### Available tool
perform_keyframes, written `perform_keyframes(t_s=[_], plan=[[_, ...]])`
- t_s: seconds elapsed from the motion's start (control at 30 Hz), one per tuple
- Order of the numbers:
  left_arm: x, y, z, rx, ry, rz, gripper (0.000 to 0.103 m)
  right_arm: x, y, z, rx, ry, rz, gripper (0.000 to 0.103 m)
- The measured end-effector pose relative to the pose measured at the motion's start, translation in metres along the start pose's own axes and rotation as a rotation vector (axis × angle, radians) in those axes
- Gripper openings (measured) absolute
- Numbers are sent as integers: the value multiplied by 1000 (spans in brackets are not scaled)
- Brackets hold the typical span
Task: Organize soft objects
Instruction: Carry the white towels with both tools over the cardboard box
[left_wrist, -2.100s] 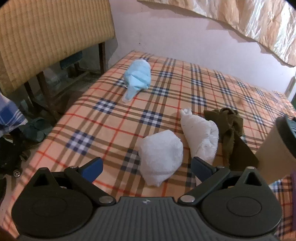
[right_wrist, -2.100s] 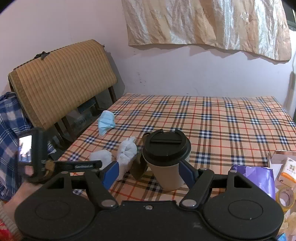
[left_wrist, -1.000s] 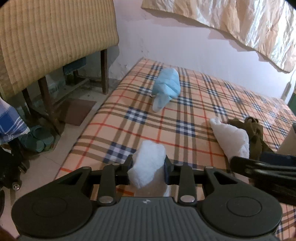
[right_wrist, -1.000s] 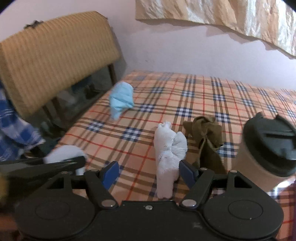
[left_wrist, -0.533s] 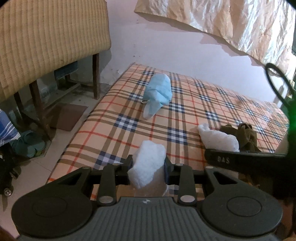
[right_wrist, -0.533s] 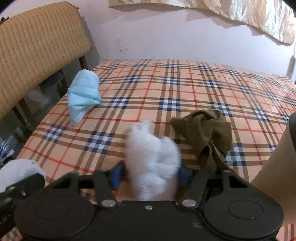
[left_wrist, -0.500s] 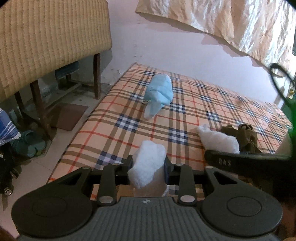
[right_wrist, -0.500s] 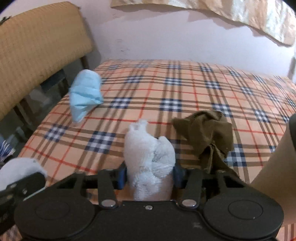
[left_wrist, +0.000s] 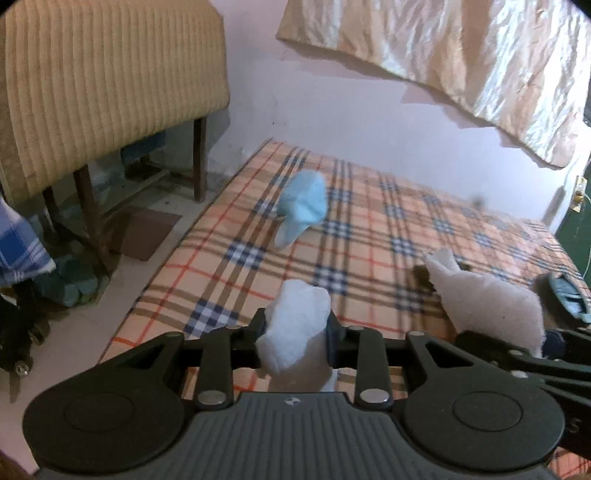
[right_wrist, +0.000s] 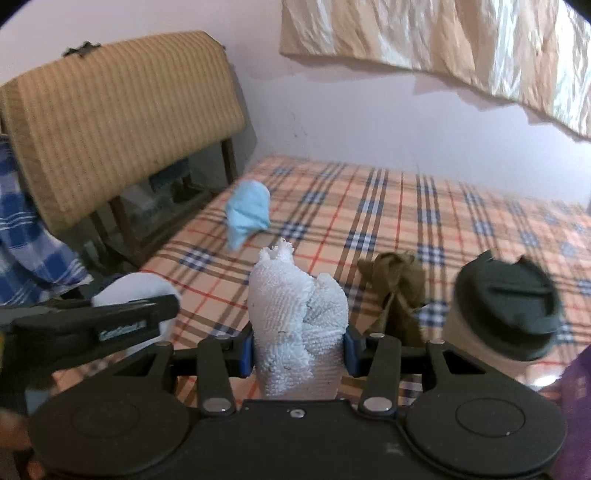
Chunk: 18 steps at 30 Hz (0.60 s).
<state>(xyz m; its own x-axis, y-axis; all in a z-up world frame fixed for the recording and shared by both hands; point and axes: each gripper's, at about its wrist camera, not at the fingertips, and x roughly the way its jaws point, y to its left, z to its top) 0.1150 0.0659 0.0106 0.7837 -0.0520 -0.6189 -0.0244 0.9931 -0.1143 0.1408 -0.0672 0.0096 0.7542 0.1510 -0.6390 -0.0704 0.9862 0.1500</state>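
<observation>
- Left wrist view — the left gripper (left_wrist: 295, 336) is clenched on a smooth white bundle (left_wrist: 293, 332); the bundle is pinched between both pads and carried clear of the plaid tablecloth (left_wrist: 369, 236), over its near left corner.
- Same view: a light blue cloth (left_wrist: 301, 212) is left lying far on the plaid, well apart; a towel roll (left_wrist: 484, 306) is seen at right, held in the other tool.
- Against the frame two seconds back, the white bundle is no longer on the cloth between open jaws — it has been gripped and raised.
- Right wrist view — the right gripper (right_wrist: 297, 350) is grasping the white terry towel roll (right_wrist: 295, 317), pads pressed into both sides, roll upright and off the table.
- Just right of it an olive cloth (right_wrist: 393, 288) is crumpled on the plaid; a paper cup with black lid (right_wrist: 506, 299) stands further right, near it.
- A second ago the towel roll stood on the table between wide jaws; since then the jaws have been closed on it and it has been lifted.
- Step judged: pick-up done on both sides, transport in hand. Next move calls for both bundles to be carried to one grouping spot and set down — the cup is to be avoided on the right-hand path. Destination cannot be told from these views.
</observation>
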Motion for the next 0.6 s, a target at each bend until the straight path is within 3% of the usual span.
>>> perform_keyframes(t_s=[0.27, 0.6], plan=[[-41, -32, 3, 37, -32, -12, 31, -58, -26, 1, 20, -44, 3, 54], [-68, -69, 9, 103, -65, -15, 31, -91, -45, 7, 34, -78, 17, 54]])
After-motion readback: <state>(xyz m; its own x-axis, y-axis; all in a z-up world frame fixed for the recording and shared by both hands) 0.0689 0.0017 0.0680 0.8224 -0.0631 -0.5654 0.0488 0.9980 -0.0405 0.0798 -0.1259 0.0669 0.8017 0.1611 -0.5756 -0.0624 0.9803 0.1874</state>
